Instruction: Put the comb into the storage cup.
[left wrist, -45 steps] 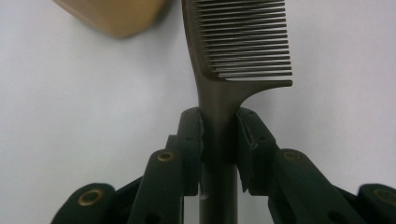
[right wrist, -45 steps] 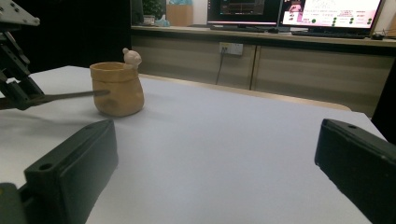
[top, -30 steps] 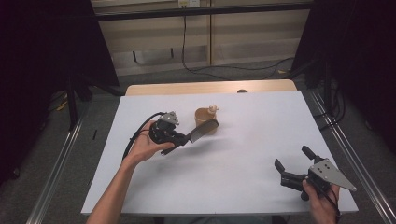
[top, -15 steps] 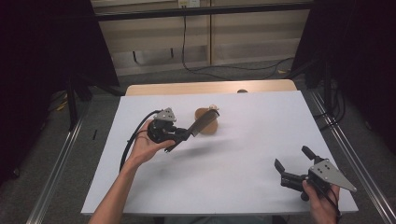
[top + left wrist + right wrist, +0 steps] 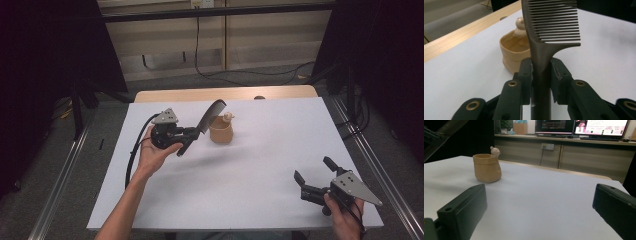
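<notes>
The left gripper (image 5: pixel 192 137) had its jaws clamped on the handle of a dark comb (image 5: pixel 549 27), holding it up at a slant with the toothed end just above and beside the little tan pot (image 5: pixel 221 131) near the back of the white table (image 5: pixel 260 165). Looked like the carry-over step to me, with the comb about to go into the pot, so the next move would need the tip lined up over the rim and lowered in gently without tipping the pot. The right gripper (image 5: pixel 314 176) sat wide open, holding nothing, near the table's front right corner.
</notes>
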The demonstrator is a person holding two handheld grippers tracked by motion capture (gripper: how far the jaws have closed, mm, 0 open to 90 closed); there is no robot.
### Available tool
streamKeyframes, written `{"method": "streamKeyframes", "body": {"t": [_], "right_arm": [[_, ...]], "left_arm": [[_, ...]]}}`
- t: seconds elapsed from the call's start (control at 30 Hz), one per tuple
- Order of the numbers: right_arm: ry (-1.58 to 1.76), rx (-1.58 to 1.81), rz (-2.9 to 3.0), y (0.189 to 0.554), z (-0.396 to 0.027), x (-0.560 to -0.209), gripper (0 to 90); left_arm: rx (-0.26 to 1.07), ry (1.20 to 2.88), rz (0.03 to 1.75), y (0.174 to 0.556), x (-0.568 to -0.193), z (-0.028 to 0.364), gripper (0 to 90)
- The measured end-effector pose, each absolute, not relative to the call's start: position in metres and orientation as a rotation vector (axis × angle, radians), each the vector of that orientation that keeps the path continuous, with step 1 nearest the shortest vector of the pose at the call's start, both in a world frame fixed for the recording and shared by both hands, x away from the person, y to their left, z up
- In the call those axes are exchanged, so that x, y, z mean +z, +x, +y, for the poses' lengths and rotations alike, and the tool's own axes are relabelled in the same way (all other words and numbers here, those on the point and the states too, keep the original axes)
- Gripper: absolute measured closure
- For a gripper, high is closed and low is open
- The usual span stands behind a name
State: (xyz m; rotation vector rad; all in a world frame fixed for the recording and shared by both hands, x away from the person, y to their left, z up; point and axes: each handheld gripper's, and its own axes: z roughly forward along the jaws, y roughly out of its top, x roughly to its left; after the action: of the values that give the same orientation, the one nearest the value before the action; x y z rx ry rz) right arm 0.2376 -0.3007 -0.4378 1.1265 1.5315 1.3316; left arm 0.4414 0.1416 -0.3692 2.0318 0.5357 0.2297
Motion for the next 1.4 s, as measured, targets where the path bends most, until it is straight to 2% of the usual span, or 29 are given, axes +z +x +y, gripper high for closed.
{"method": "streamKeyframes", "body": {"t": [0.8, 1.4], "right_arm": [[1.132, 1.337, 1.527, 0.237, -0.302, -0.437, 0.0], [1.121, 1.339, 1.531, 0.237, -0.301, -0.437, 0.0]], "left_arm": [[0.404, 1.79, 0.581, 0.44, -0.348, 0.147, 72.9], [0.477, 1.743, 0.55, 0.454, -0.35, 0.122, 72.9]]}}
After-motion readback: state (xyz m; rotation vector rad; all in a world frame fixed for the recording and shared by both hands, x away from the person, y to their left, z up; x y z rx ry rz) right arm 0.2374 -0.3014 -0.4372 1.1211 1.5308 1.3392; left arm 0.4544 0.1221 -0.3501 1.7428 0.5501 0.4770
